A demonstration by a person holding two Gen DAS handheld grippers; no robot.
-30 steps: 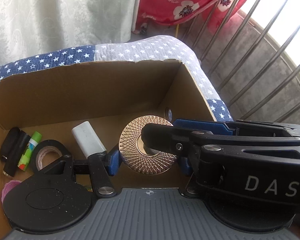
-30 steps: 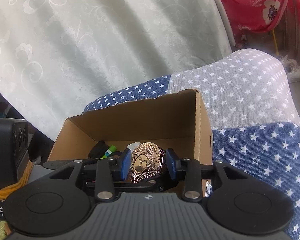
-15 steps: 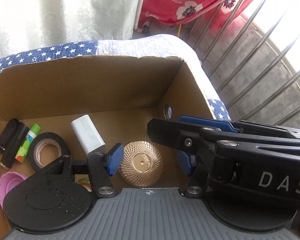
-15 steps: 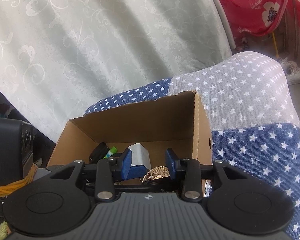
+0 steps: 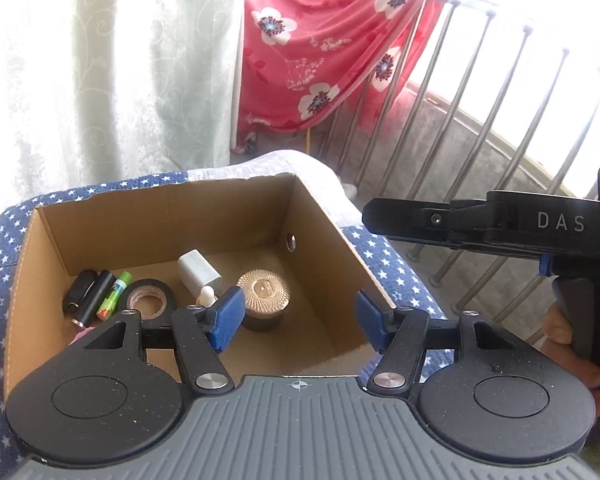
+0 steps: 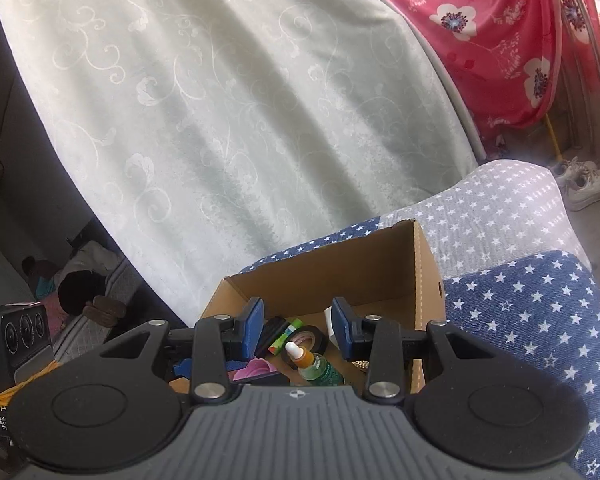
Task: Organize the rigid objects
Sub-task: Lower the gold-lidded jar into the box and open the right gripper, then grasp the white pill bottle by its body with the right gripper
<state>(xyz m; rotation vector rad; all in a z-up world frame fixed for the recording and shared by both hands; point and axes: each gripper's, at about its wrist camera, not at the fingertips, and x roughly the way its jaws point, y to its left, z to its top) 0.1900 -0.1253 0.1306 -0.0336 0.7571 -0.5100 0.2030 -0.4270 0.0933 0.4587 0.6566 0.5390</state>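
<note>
An open cardboard box [image 5: 320, 216] sits on a blue and white star-patterned cover [image 5: 392, 264]. On its floor stands a gold-lidded round jar [image 5: 263, 294] beside a white charger block [image 5: 199, 274], a black tape roll [image 5: 150, 300], a green glue stick [image 5: 114, 300] and black tubes [image 5: 86, 296]. My left gripper [image 5: 299, 322] hangs above the box's near edge, its jaws opening with nothing between them. My right gripper [image 6: 298, 332] is open over the box, above a green dropper bottle [image 6: 314, 366], holding nothing. Its black body [image 5: 500, 224] crosses the left wrist view, held by a hand [image 5: 560, 332].
A pale patterned curtain [image 6: 240, 120] hangs behind the box. A red floral cloth [image 5: 320, 60] drapes over a metal railing [image 5: 480, 128] at the right. White shoes [image 6: 584, 184] lie on the floor. A black speaker [image 6: 20, 332] stands at the left.
The right gripper let the gold-lidded jar go onto the box floor. Both grippers then pulled back and up out of the box, and the left jaws spread wider.
</note>
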